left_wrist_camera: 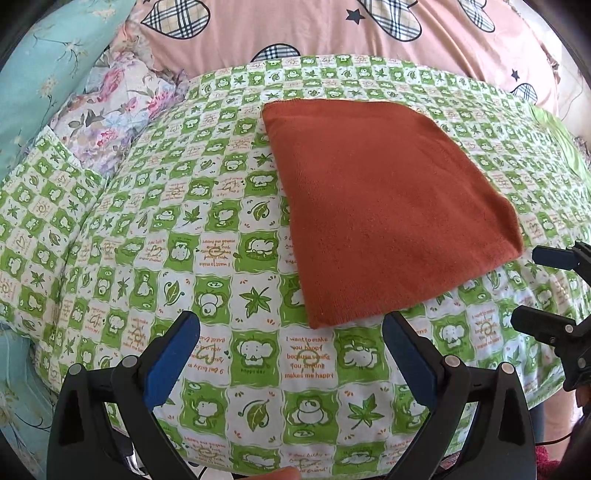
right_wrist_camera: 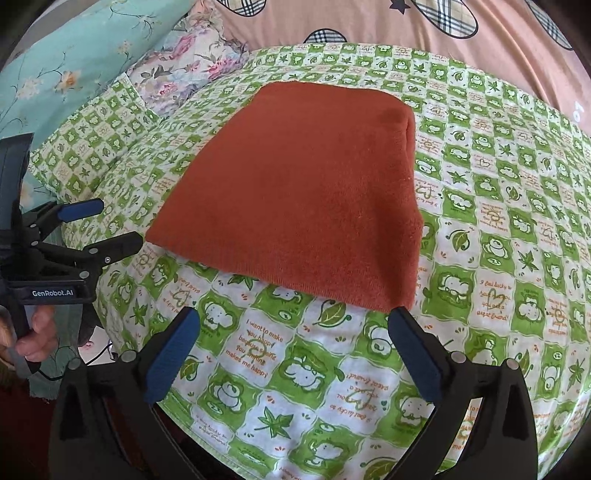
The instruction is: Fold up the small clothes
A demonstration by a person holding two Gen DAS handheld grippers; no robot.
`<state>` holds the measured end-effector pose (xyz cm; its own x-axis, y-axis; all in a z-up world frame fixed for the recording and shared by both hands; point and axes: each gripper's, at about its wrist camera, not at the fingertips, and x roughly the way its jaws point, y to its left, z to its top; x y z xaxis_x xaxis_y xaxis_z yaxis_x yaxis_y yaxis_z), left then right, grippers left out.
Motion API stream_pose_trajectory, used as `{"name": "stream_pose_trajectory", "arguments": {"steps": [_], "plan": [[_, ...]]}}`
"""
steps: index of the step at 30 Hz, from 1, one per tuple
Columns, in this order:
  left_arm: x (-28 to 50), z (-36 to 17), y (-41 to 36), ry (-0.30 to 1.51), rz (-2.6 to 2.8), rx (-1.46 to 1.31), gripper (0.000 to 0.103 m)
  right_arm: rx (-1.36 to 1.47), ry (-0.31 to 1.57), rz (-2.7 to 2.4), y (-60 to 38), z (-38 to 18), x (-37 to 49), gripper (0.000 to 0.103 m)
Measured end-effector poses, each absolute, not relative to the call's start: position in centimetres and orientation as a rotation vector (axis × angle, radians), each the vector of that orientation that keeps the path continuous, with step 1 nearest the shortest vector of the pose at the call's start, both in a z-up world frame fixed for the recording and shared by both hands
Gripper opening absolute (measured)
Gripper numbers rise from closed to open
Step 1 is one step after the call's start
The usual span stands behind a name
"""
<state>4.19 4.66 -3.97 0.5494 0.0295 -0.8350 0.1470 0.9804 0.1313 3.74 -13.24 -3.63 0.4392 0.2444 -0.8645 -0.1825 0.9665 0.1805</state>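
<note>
A rust-orange knit garment (left_wrist_camera: 384,206) lies folded into a flat rectangle on the green-and-white patterned cover (left_wrist_camera: 184,229); it also shows in the right wrist view (right_wrist_camera: 295,192). My left gripper (left_wrist_camera: 291,328) is open and empty, hovering just short of the garment's near edge. My right gripper (right_wrist_camera: 293,325) is open and empty, just short of the garment's near right corner. The right gripper shows at the right edge of the left wrist view (left_wrist_camera: 532,288), and the left gripper at the left edge of the right wrist view (right_wrist_camera: 118,221); both are beside the garment, apart from it.
The patterned cover (right_wrist_camera: 498,240) drapes over a raised cushion. A pink quilt with plaid hearts (left_wrist_camera: 332,33) lies behind it. A teal floral pillow (left_wrist_camera: 44,66) and a pink floral cloth (left_wrist_camera: 110,107) lie at the back left.
</note>
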Motion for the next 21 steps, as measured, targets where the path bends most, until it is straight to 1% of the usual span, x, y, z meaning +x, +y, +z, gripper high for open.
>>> {"name": "stream_pose_trajectory", "arguments": {"steps": [21], "plan": [[6.4, -2.9, 3.4, 0.955, -0.08, 0.216, 0.099, 0.056, 1.064, 0.279, -13.2, -2.6, 7.6, 0.102]]}}
